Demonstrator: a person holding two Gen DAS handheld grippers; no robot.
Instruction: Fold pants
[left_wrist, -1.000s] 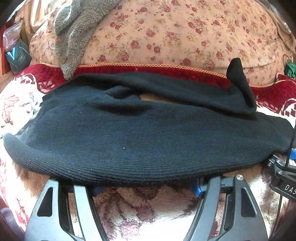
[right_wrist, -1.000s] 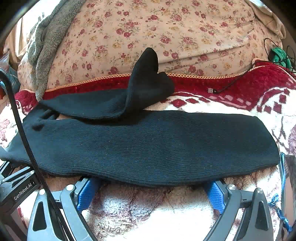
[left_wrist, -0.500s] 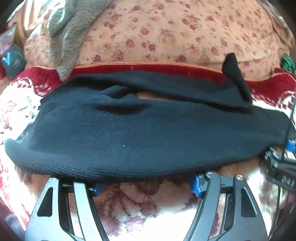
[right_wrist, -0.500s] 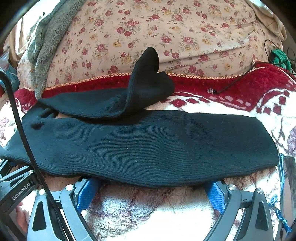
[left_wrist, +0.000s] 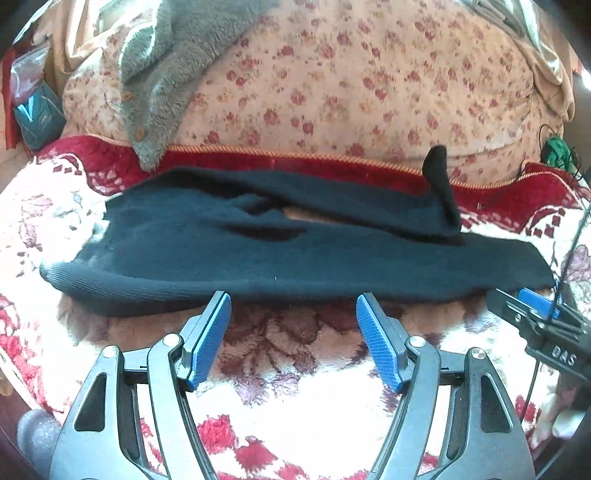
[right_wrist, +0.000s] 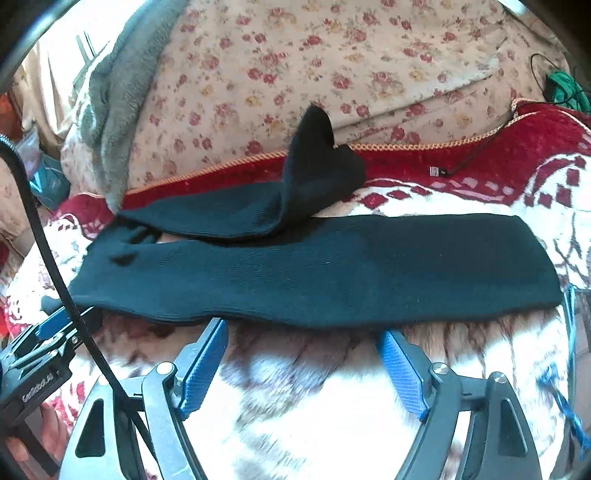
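Note:
Black knit pants (left_wrist: 280, 254) lie stretched left to right on a red and white patterned blanket (left_wrist: 295, 428); they also show in the right wrist view (right_wrist: 332, 273). The far leg lies crumpled, its cuff (right_wrist: 314, 147) sticking up against the floral pillow. My left gripper (left_wrist: 293, 299) is open and empty, its blue pads just in front of the near edge. My right gripper (right_wrist: 304, 328) is open and empty, also just short of the near edge. Each gripper shows at the side of the other's view.
A large floral pillow (left_wrist: 351, 85) stands behind the pants, with a grey fleece garment (left_wrist: 166, 74) draped over it. A black cable with a plug (right_wrist: 439, 171) lies on the blanket's red border at the right. A green cord bundle (right_wrist: 561, 85) sits far right.
Both grippers have pulled back from the pants' near edge, which earlier covered their fingertips. The blue pads now show in full. The pants lie flat on the blanket.

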